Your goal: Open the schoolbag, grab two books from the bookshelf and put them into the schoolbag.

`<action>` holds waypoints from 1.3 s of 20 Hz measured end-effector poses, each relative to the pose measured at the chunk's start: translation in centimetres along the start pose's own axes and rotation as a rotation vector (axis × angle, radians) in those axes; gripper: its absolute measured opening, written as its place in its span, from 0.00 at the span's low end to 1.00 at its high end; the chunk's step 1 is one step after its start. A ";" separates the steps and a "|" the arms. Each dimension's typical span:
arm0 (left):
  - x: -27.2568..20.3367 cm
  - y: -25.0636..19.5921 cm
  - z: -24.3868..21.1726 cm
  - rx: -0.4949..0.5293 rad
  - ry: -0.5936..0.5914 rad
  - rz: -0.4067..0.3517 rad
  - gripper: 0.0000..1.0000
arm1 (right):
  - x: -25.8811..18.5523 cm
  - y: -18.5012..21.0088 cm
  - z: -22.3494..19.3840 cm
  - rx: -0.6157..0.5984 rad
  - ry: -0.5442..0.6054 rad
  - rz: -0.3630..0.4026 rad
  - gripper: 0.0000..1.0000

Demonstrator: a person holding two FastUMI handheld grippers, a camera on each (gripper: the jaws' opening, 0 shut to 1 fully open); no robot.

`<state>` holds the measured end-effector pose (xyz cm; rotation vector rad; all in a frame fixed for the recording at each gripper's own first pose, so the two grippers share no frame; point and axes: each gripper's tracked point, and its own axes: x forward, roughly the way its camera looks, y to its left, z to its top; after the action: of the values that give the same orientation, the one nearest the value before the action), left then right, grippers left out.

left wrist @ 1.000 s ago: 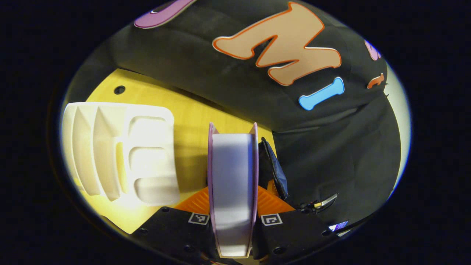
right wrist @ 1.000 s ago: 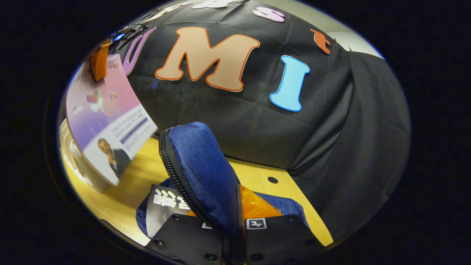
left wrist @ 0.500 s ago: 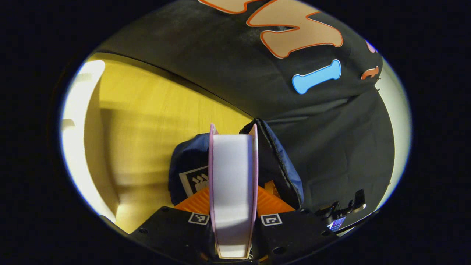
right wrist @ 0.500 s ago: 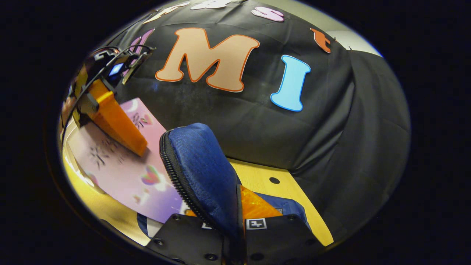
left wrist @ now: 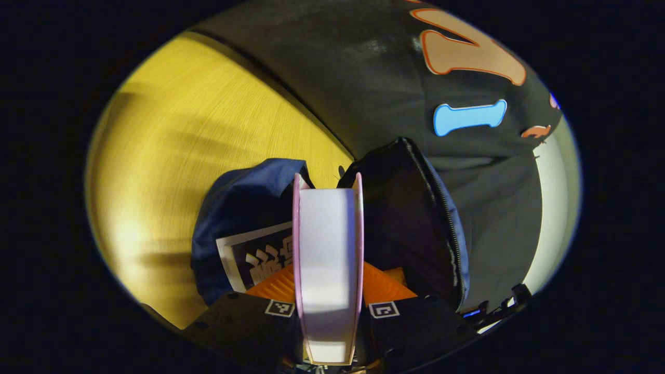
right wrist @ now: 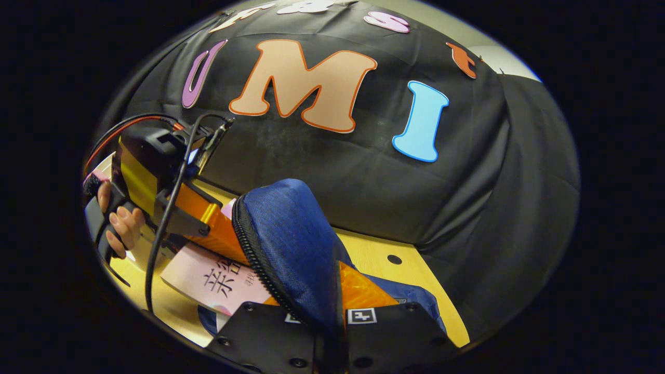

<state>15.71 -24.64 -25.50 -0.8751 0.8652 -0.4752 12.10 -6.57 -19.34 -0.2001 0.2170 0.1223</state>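
The left tongs are clenched on a pink book. Both fingers press on its covers, one on each side. In the left gripper view the book stands on edge, with its white page edge facing up at us. It points toward 12 o'clock, right at the mouth of the blue schoolbag.

The schoolbag lies on the yellow tabletop. It is open. Its flap stands up at about 2 o'clock from the pink book, and you can see the dark inside of it and the zipper along its edge. A second book, dark with a white border and white letters, already lies inside the bag at about 9 o'clock from the pink book.

The right tongs are clenched on the flap of the schoolbag and hold it up. In the right gripper view the blue cloth rises from between the fingers toward 11 o'clock, with the zipper running down its left edge.

In that same view the left tongs come in from 9 o'clock. A hand holds their handle, and a black cable hangs down from them. The pink book sits under them, with its far end tucked behind the raised flap, at the opening of the bag.

A small round hole shows in the tabletop at about 3 o'clock from the flap.
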 end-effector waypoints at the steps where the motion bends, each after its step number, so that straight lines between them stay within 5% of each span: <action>1: 0.2 0.3 -0.1 -0.007 -0.006 -0.007 0.37 | 0.0 0.0 0.0 0.001 0.000 0.005 0.07; 14: 4.6 1.1 -3.1 -0.066 0.017 -0.069 0.37 | 0.1 2.3 0.2 0.030 -0.005 0.074 0.07; 20: 4.6 1.4 -4.5 -0.018 0.068 0.010 0.46 | -0.1 1.7 0.1 0.006 -0.012 0.070 0.07; 25: 0.1 1.5 -3.6 0.090 0.024 0.088 0.79 | -0.7 1.7 0.3 0.052 0.004 0.105 0.10; 26: -1.1 1.7 -3.3 0.109 0.012 0.116 0.94 | -1.2 1.9 0.3 0.065 0.014 0.119 0.17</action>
<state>12.40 -24.49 -27.52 -0.7191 0.8875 -0.4228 10.68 -4.81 -19.16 -0.1236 0.2460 0.2318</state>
